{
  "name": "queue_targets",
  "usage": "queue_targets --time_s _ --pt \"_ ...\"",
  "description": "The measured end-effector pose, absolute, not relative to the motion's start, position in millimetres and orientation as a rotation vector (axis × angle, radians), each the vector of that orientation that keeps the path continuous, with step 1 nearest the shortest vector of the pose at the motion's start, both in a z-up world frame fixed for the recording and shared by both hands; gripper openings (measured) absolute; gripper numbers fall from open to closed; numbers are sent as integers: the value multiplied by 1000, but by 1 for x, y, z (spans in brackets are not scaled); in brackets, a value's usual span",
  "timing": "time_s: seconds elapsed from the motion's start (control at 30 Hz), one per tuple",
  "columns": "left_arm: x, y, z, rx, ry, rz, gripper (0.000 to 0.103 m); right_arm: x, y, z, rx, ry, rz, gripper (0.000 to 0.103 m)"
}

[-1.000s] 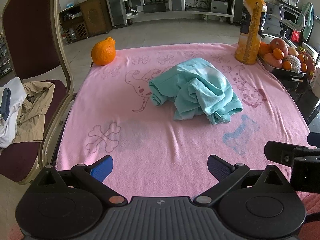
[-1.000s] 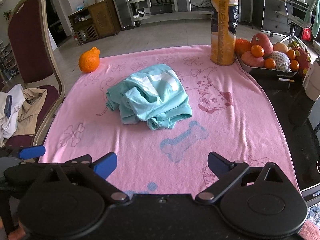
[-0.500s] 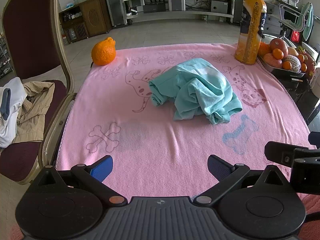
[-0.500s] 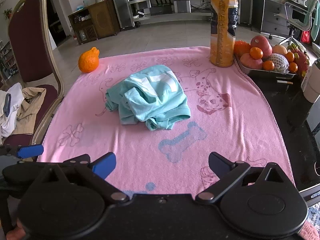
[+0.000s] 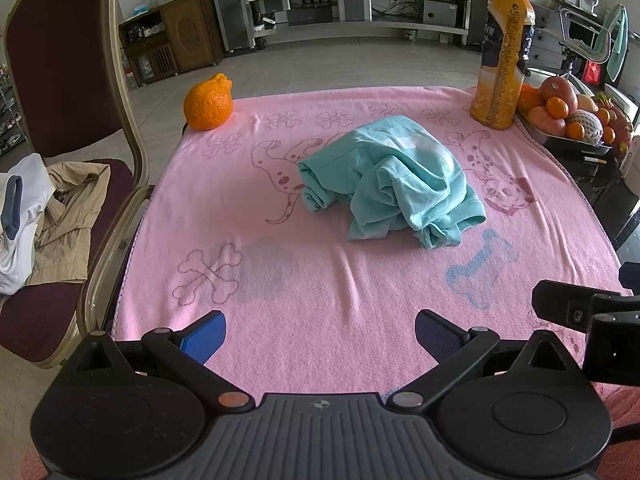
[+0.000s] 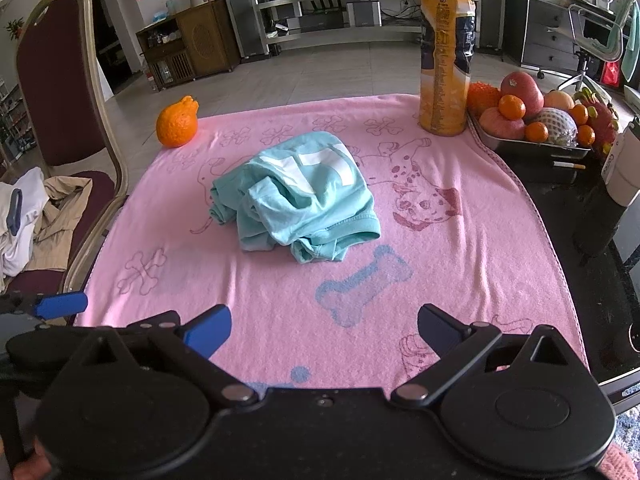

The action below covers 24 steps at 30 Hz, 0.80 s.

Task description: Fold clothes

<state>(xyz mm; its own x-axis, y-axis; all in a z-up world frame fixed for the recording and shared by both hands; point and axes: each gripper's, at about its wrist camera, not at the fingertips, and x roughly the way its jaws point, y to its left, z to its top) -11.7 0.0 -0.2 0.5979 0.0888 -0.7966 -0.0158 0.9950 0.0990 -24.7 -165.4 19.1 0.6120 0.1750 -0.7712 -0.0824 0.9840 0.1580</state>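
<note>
A crumpled teal garment with white print lies in a heap at the middle of a pink towel printed with dogs and bones. My left gripper hovers open over the towel's near edge, well short of the garment, with nothing between its blue pads. My right gripper is also open and empty, at the near edge a little to the right. Part of the right gripper shows at the right of the left wrist view, and a blue fingertip of the left gripper shows at the left of the right wrist view.
An orange sits at the towel's far left corner. A juice bottle stands at the far right, beside a fruit tray and a white cup. A maroon chair holding clothes stands at the left.
The right wrist view has crept slightly forward and lower toward the towel. The left gripper and the garment have not moved.
</note>
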Motion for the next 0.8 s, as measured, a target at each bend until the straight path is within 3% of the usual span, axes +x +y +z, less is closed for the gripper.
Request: queue_targets --time_s 0.8 --pt "1 28 -6 76 968 102 101 -16 -167 23 116 886 112 101"
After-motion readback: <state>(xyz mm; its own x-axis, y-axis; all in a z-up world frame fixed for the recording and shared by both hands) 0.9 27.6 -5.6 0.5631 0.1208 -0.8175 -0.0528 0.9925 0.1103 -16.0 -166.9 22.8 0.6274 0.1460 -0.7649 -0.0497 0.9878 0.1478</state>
